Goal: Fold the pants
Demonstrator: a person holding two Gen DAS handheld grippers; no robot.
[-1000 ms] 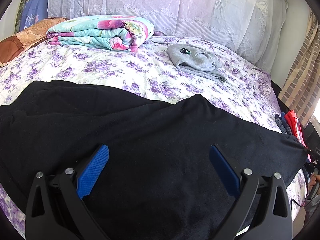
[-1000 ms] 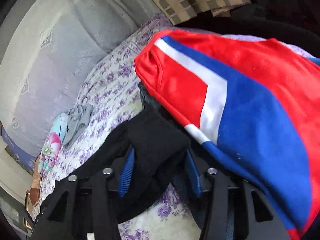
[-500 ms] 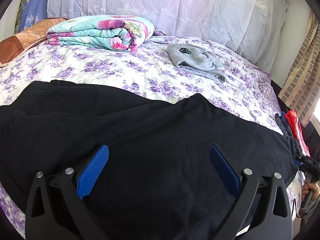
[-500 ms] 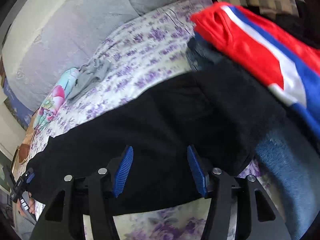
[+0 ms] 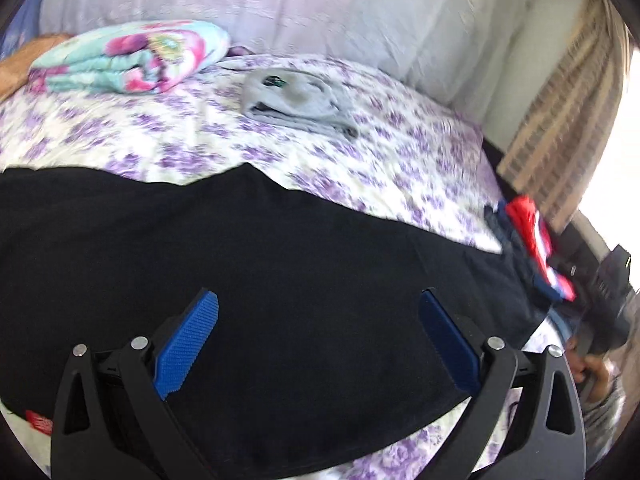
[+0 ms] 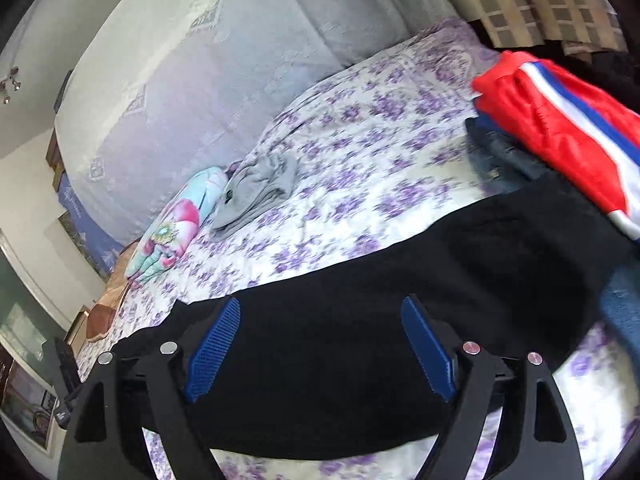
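Note:
Black pants (image 5: pixel 280 264) lie spread flat across the near part of the bed, seen from the other end as black pants (image 6: pixel 360 320). My left gripper (image 5: pixel 318 340) hovers over their middle, open wide, nothing between its blue pads (image 5: pixel 188 344). My right gripper (image 6: pixel 320 344) hangs over the pants near their right end; its jaws are opening and the pads (image 6: pixel 430 348) press on nothing. The right gripper (image 5: pixel 608 292) also shows at the far right of the left wrist view, held by a hand (image 5: pixel 592 372).
A purple-flowered bedsheet (image 5: pixel 240 140) covers the bed. A folded floral blanket (image 5: pixel 132 56) and a grey garment (image 5: pixel 296 96) lie at the far side. A red, white and blue garment (image 6: pixel 560 132) sits on dark clothes at the bed's right end. A checked curtain (image 6: pixel 532 0) hangs beyond.
My right gripper let go of the black pants end, opened wide and swung back toward the middle of the bed. My left gripper slid to the right along the pants.

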